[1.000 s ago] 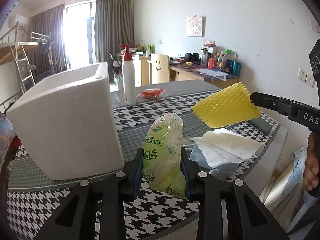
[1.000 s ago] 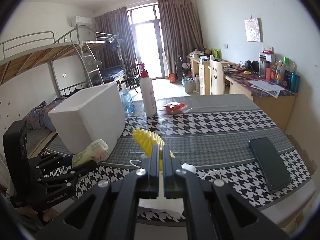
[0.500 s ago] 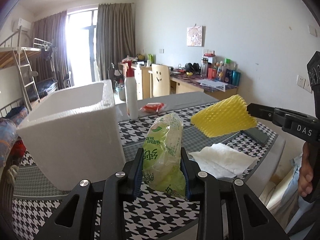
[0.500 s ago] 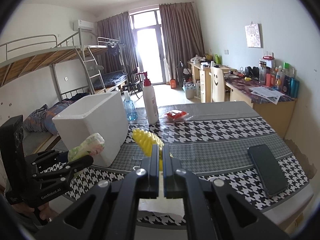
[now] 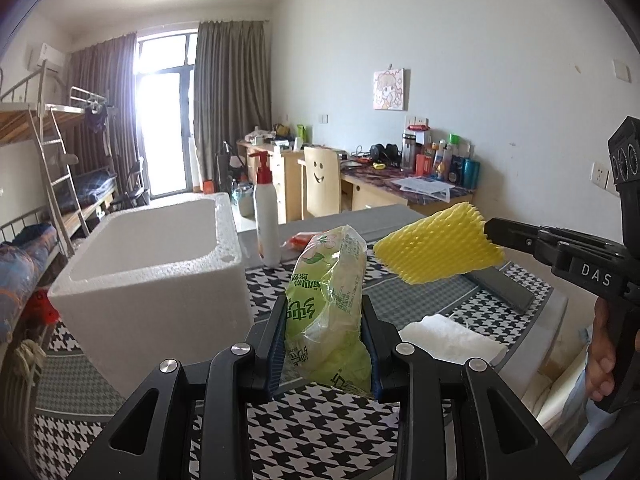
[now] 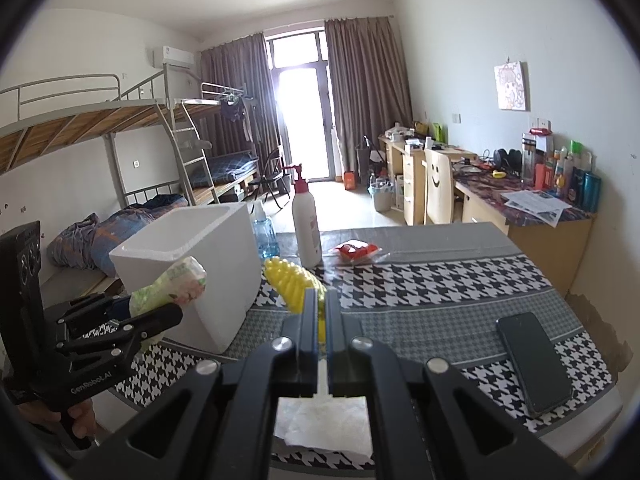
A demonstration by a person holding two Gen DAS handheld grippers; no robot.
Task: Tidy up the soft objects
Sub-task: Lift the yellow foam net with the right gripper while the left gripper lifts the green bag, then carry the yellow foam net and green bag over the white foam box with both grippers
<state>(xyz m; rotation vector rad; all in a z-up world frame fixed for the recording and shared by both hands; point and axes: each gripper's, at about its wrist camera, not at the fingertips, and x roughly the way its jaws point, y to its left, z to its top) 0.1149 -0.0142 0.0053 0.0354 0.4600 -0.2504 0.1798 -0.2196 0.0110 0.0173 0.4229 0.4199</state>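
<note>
The right tongs (image 5: pixel 490 230) read "DAS" on the side and the left tongs (image 6: pixel 176 312) "GenRobot.AI"; the green plastic packet (image 5: pixel 328 312) has printed characters I can't make out. Left tongs are clamped on that packet, which stands up between the pads, and the right tongs are pinched tight on the yellow foam net (image 5: pixel 436 252), both held in the air over the surface (image 6: pixel 440 280). The white foam box (image 5: pixel 160 280) sits open-topped at the surface's left edge just beside the packet, with a white cloth (image 5: pixel 448 338) at the near edge and a phone (image 6: pixel 534 364) toward the right edge.

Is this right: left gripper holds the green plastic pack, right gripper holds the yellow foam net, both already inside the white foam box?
Not inside. The left gripper holds the green plastic pack and the right gripper the yellow foam net, but both hang above the table outside the white foam box, as the left wrist view shows.
</note>
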